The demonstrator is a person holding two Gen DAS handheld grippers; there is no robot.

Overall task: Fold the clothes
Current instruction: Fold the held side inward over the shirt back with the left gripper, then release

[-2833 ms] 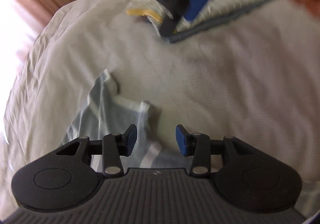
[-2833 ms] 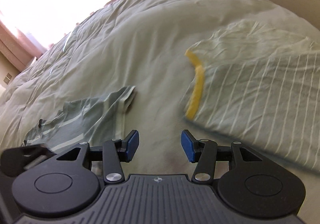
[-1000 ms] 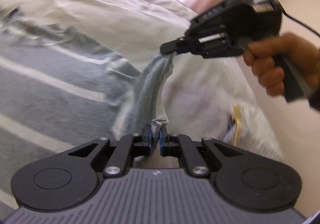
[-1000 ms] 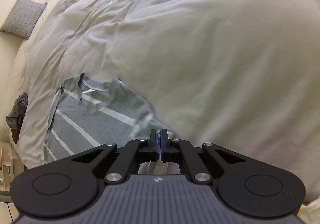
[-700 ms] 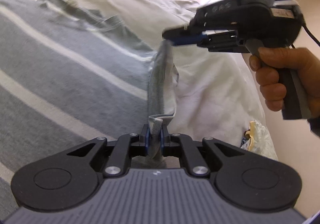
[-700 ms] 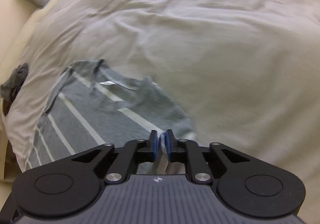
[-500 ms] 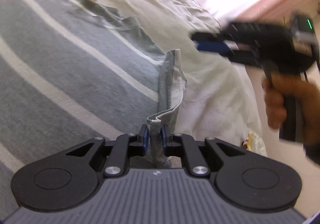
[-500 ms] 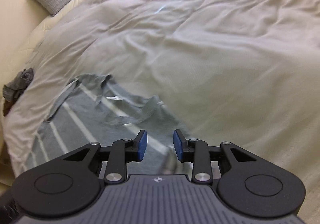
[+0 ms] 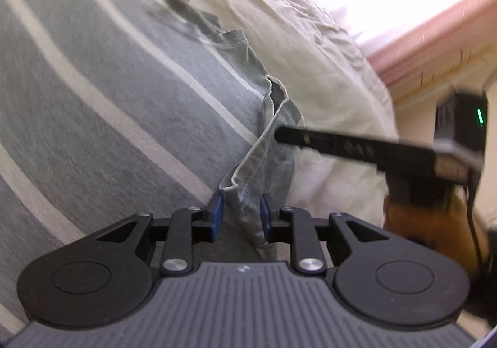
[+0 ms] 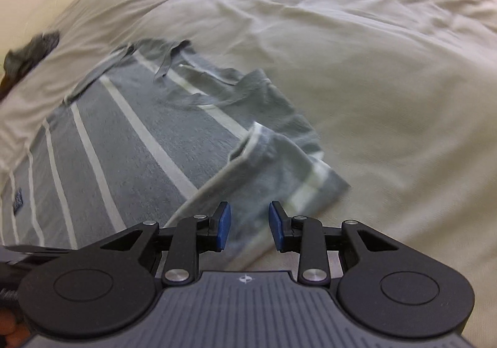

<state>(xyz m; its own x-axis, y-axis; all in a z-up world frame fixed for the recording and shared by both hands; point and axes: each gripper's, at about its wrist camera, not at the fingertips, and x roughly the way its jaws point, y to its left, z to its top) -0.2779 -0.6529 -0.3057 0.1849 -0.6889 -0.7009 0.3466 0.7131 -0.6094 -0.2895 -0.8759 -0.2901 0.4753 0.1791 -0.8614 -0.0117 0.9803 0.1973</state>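
A grey T-shirt (image 9: 108,105) with pale stripes lies spread on the bed. In the left wrist view its sleeve (image 9: 264,143) runs up from my left gripper (image 9: 240,217). That gripper's jaws are opening, and the sleeve hem hangs loose between the blue pads. My right gripper (image 9: 281,134) shows there blurred and side-on, its tip beside the sleeve's far end. In the right wrist view my right gripper (image 10: 250,223) stands open just above the sleeve (image 10: 279,167), gripping nothing. The shirt's body (image 10: 139,136) stretches away to the left.
The rumpled beige bed cover (image 10: 372,68) fills the right and far side. A dark bundle of cloth (image 10: 31,49) lies at the bed's left edge. A person's hand (image 9: 416,223) holds the right gripper. A bright window and a pink curtain (image 9: 435,37) lie beyond the bed.
Both grippers held the sleeve stretched between them, shut on it. The right one opened and came away, the sleeve dropped onto the bed, and the left jaws have parted.
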